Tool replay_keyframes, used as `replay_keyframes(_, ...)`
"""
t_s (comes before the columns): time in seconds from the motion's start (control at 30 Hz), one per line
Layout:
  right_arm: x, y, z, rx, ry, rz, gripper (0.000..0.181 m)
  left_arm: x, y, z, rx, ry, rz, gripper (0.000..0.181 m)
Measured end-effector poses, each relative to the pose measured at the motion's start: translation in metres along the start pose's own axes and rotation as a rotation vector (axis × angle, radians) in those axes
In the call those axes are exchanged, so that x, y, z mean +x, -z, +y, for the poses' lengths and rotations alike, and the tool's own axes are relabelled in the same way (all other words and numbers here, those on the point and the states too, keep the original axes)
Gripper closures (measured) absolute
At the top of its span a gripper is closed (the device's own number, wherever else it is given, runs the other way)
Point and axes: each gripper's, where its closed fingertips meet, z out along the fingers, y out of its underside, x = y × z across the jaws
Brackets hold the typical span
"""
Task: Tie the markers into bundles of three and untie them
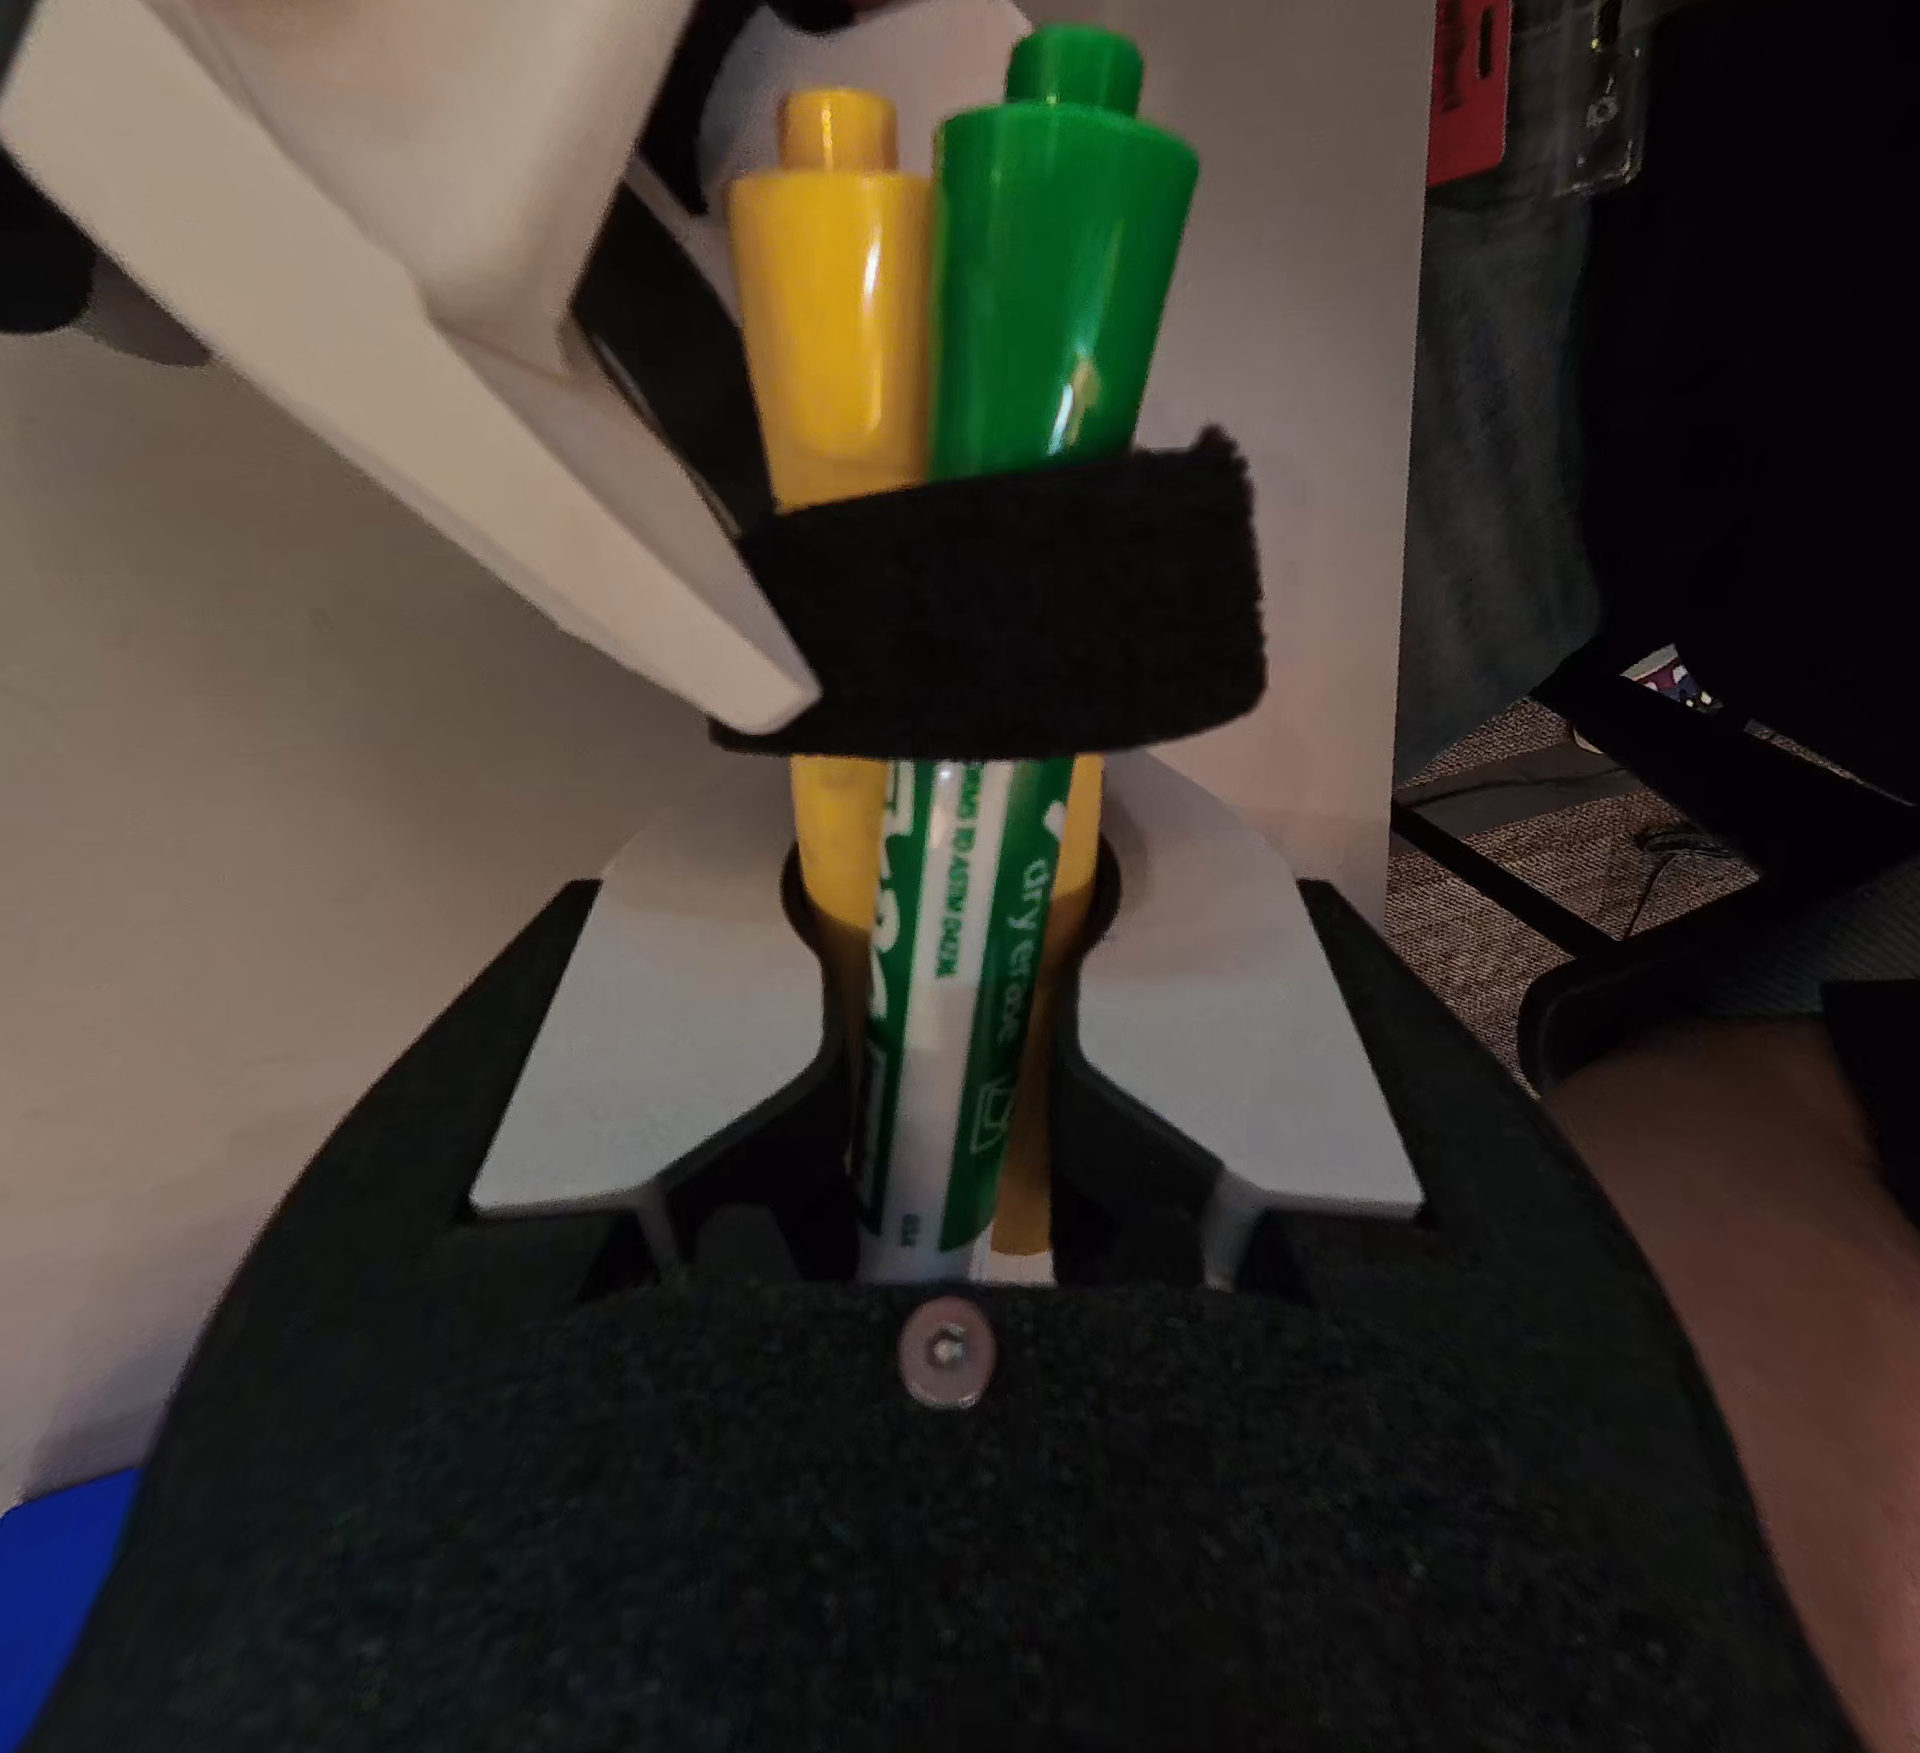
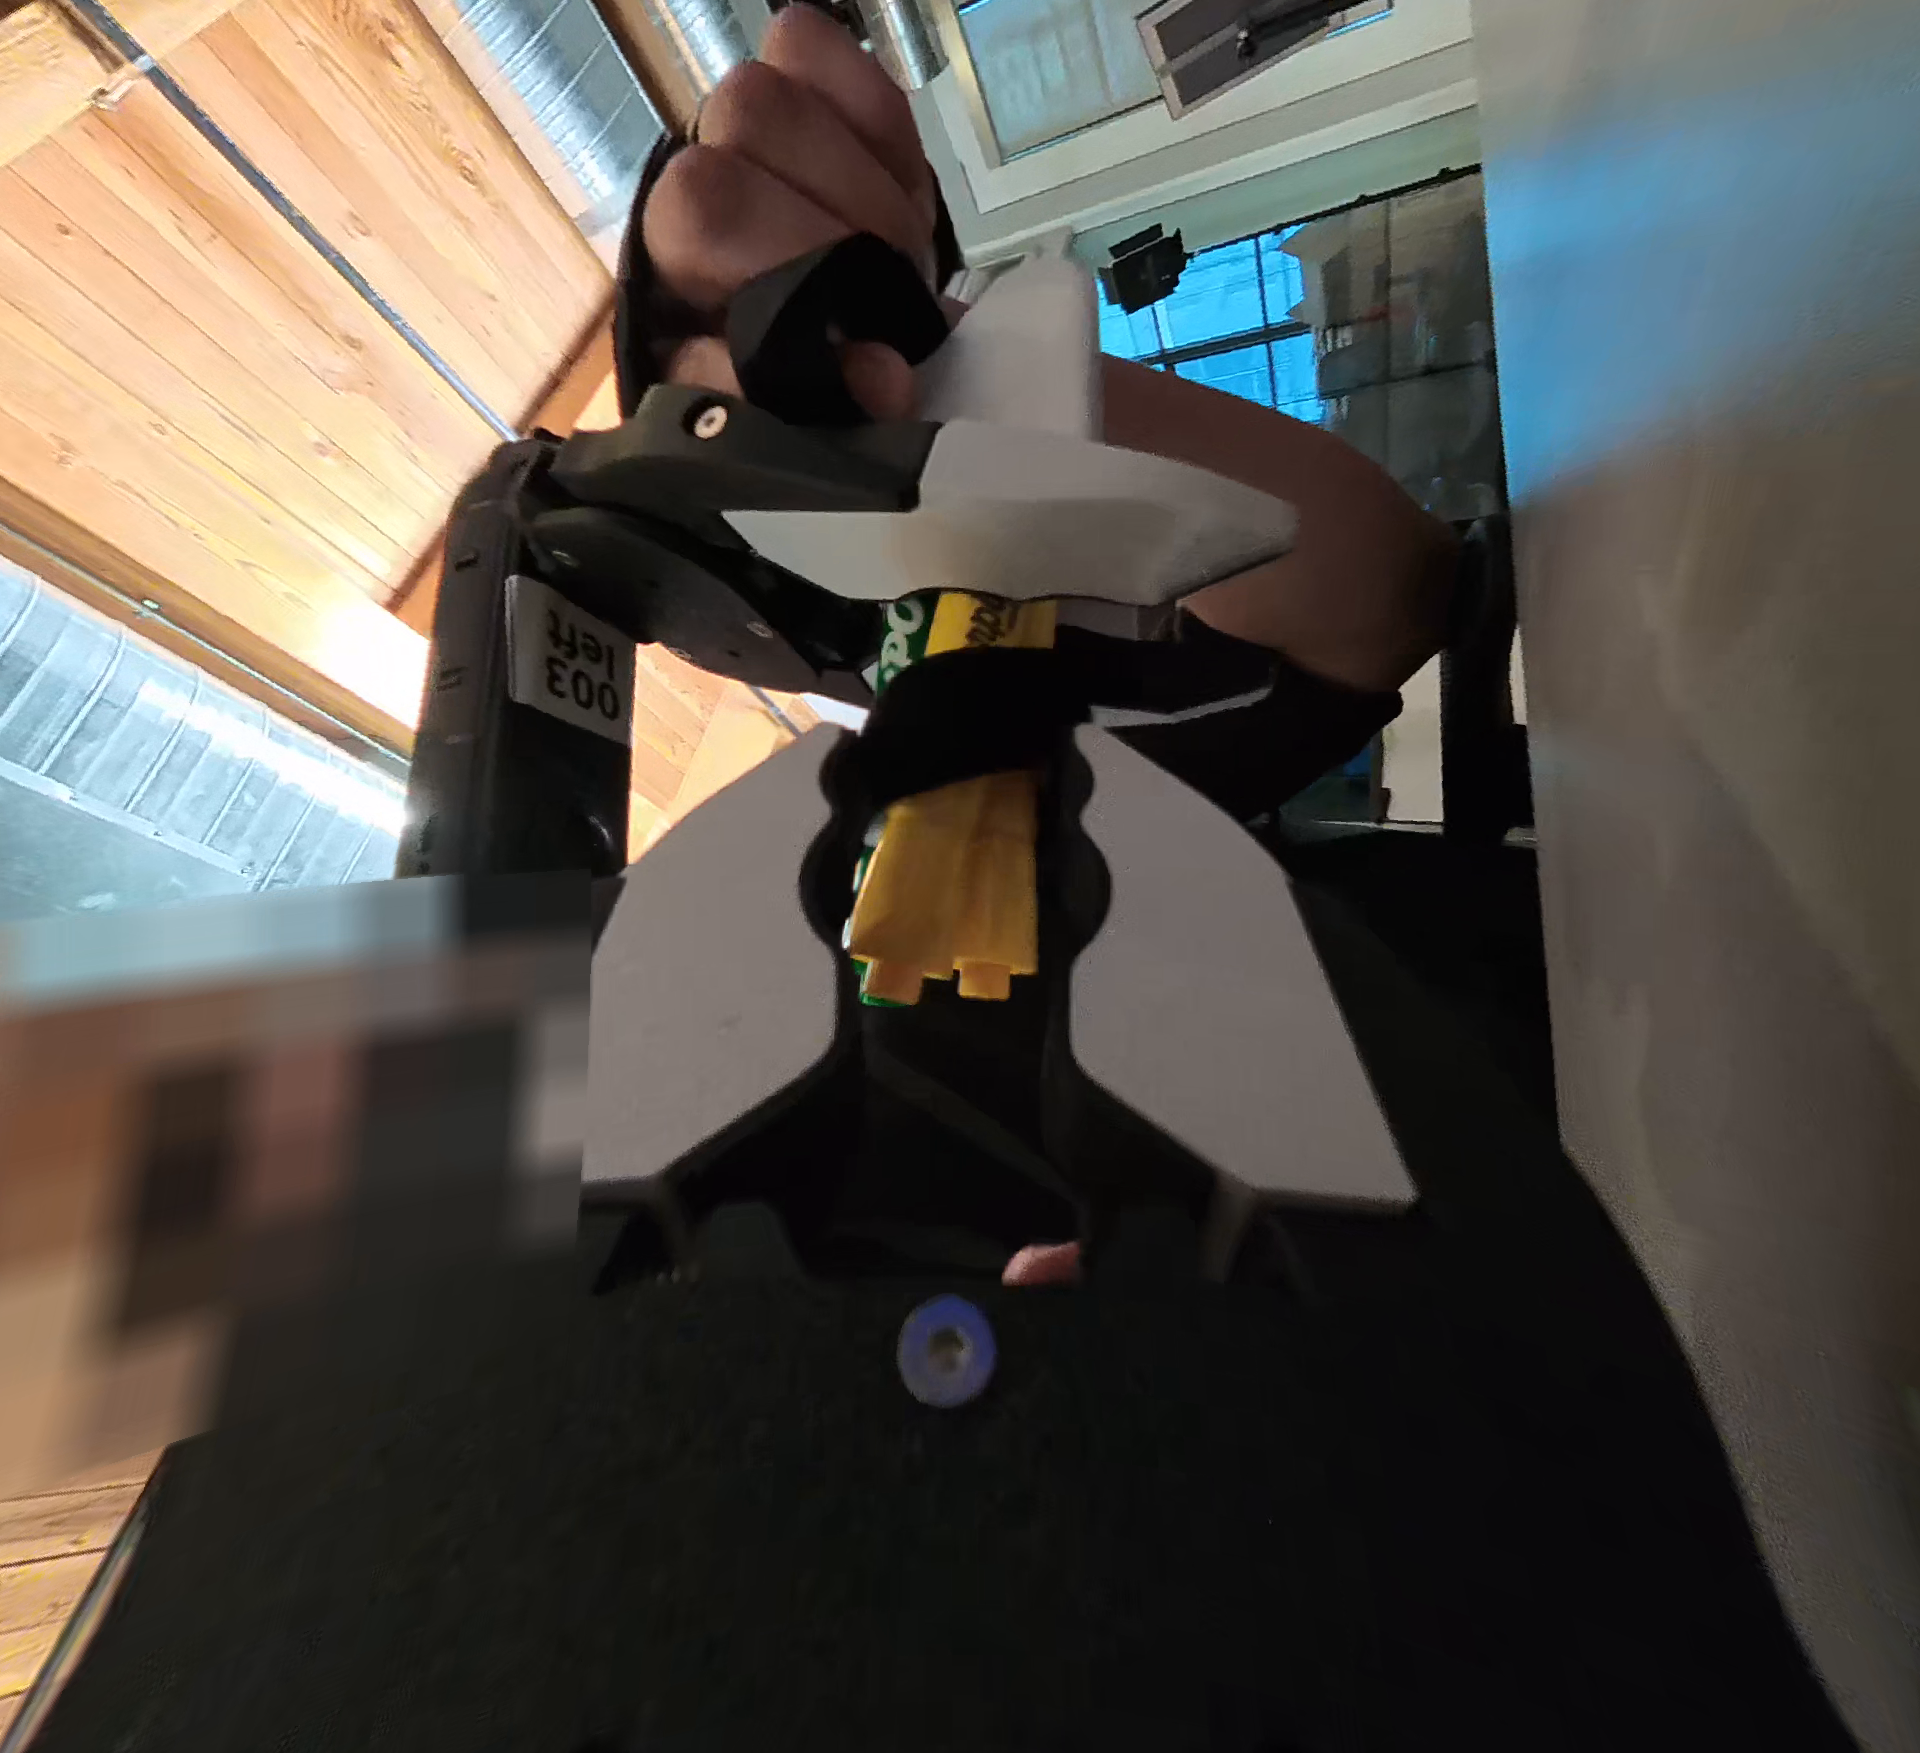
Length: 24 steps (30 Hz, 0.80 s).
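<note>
A bundle of three markers, one green (image 1: 1060, 290) and two yellow (image 1: 831, 321), is wrapped by a black hook-and-loop strap (image 1: 997, 602). My left gripper (image 1: 951, 872) is shut on the marker barrels below the strap and holds the bundle in the air with the caps pointing away from it. My right gripper (image 1: 894, 643) comes in from the upper left. Its near finger (image 1: 468, 301) lies along the yellow cap, with its tip on the strap. In the right wrist view the right gripper (image 2: 951, 758) closes around the strap (image 2: 935, 727) and yellow caps (image 2: 956, 903). The left gripper (image 2: 987, 607) holds the barrels beyond.
A white tabletop (image 1: 260, 872) lies behind the bundle. A blue object (image 1: 52, 1589) shows at the bottom left. A person's forearm (image 1: 1683, 1215), a black chair base (image 1: 1662, 768) and a red tag (image 1: 1475, 41) are on the right. A hand (image 2: 810, 176) holds the left gripper. My right fingertips sit around 6 centimeters from my left ones.
</note>
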Motion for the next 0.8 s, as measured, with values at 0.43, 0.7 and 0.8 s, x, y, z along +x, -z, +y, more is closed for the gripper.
replay_keyframes(0.43,0.009,0.009,-0.018,0.051,0.319,0.27,0.159,-0.005,-0.012,0.009,-0.035,0.026,0.026,0.14)
replay_keyframes(0.7,0.008,0.019,-0.029,0.06,0.55,0.484,0.176,-0.01,-0.02,0.01,-0.044,0.043,0.039,0.14)
replay_keyframes(0.8,0.004,0.02,-0.031,0.076,0.54,0.45,0.176,-0.011,-0.021,0.01,-0.043,0.044,0.037,0.14)
